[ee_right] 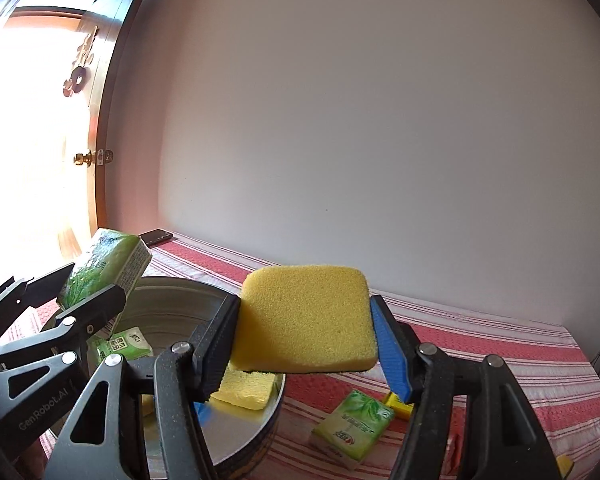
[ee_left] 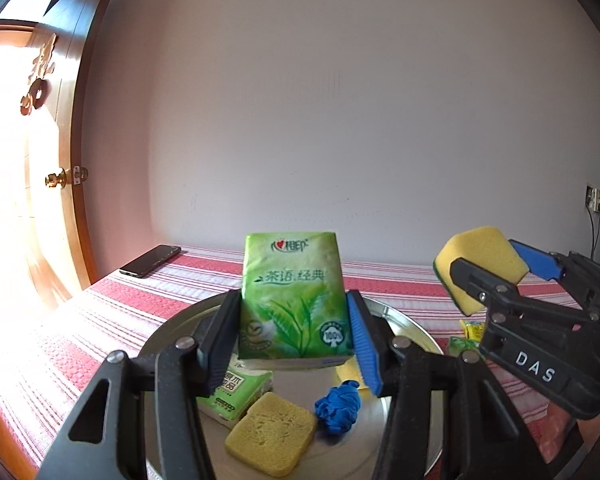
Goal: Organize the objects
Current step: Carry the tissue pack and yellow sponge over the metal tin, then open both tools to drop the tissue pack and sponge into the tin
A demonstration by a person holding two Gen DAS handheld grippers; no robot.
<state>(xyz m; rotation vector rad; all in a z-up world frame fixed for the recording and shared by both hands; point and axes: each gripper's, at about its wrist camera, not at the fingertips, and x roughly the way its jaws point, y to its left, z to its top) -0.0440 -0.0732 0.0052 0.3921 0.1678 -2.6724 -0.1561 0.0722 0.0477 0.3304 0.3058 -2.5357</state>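
Observation:
My left gripper (ee_left: 293, 297) is shut on a green tissue pack (ee_left: 292, 264), held upright above a round metal tin (ee_left: 406, 322). Inside the tin lie a second green tissue pack (ee_left: 236, 394), a yellow sponge (ee_left: 270, 434) and a crumpled blue item (ee_left: 337, 406). My right gripper (ee_right: 304, 301) is shut on a yellow sponge (ee_right: 306, 316) with a green underside, held flat over the tin's right rim (ee_right: 278, 396). In the right wrist view the left gripper (ee_right: 96, 280) and its tissue pack (ee_right: 108, 264) hang over the tin's left side.
On the red striped tablecloth (ee_right: 480, 344) to the right of the tin lie another green tissue pack (ee_right: 352, 424) and a small yellow item (ee_right: 398, 404). A dark phone (ee_left: 150, 260) rests at the far left corner. A white wall and a wooden door (ee_left: 60, 160) stand behind.

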